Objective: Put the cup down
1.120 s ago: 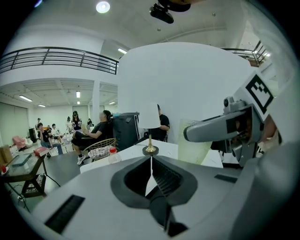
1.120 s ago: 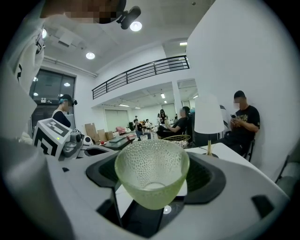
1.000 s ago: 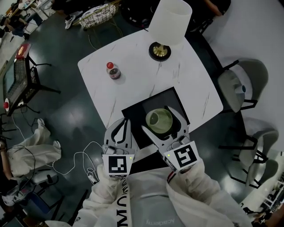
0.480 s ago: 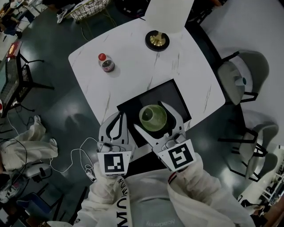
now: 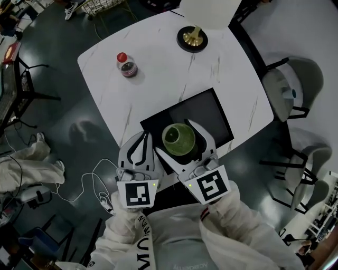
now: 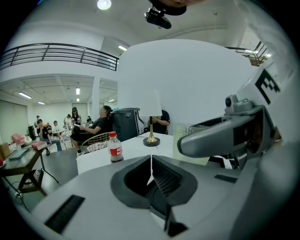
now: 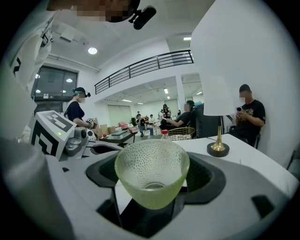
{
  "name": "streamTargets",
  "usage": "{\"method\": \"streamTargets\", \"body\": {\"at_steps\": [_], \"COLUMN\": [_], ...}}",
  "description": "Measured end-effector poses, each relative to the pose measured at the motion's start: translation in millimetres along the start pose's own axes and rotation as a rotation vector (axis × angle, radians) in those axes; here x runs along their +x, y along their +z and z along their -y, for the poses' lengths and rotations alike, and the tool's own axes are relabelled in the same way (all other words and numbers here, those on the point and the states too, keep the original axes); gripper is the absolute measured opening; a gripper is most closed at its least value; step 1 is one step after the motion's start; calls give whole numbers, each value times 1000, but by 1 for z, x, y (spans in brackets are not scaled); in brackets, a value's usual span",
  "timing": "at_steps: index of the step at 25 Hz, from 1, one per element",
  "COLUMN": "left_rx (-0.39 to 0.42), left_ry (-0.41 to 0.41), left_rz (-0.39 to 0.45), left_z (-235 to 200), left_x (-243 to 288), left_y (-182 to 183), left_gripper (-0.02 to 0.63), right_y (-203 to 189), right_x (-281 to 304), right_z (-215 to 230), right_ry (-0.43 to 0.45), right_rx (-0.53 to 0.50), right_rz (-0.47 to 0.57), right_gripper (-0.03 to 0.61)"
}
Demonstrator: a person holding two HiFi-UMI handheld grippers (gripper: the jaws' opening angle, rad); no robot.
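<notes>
Two jaws of the right gripper [image 5: 177,138] clamp the green cup [image 7: 151,178] upright over the black mat [image 5: 208,111], poised for lowering; the left gripper [image 5: 141,148] sits closed and empty.

**Dim from above, bright and bent up close**

The head view is dim and flat. The dark floor [image 5: 63,137] at the left swallows detail, and the white table [image 5: 158,63] is the brightest patch, with a soft shadow beside the bottle [image 5: 127,64]. Both gripper views are brighter, lit from above by a ceiling lamp [image 6: 104,4]. They bulge strongly and have black corners. The lampshade [image 6: 187,84] washes out to plain white. The cup [image 7: 151,183] is sharp at lower centre of the right gripper view, where a mosaic patch sits at the top edge.
</notes>
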State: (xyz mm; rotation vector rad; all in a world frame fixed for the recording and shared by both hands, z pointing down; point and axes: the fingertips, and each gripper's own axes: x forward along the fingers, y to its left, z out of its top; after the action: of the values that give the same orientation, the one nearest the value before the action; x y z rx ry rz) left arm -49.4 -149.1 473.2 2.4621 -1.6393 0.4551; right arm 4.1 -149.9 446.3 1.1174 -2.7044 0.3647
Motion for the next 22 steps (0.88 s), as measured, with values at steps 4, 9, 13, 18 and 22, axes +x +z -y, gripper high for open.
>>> {"method": "streamTargets", "body": {"at_steps": [4, 9, 13, 18, 22], "left_rx": [-36, -47, -48, -33, -67], "left_ry": [5, 4, 8, 8, 30], "left_rz": [-9, -20, -27, -40, -59], "left_z": [-1, -2, -6, -12, -20], "left_x": [1, 9, 12, 14, 14], "left_y": [-11, -25, -35, -44, -56], "left_gripper": [15, 15, 15, 15, 15], "right_y": [-7, -19, -29, -37, -45], "right_x": [6, 14, 18, 25, 30], "right_z": [-4, -5, -6, -6, -4], "right_ry": [4, -1, -9, -16, -20], "right_rx": [9, 5, 15, 22, 25], "right_rz": [1, -6, -12, -17, -26], "right_gripper": [399, 399, 399, 399, 399]}}
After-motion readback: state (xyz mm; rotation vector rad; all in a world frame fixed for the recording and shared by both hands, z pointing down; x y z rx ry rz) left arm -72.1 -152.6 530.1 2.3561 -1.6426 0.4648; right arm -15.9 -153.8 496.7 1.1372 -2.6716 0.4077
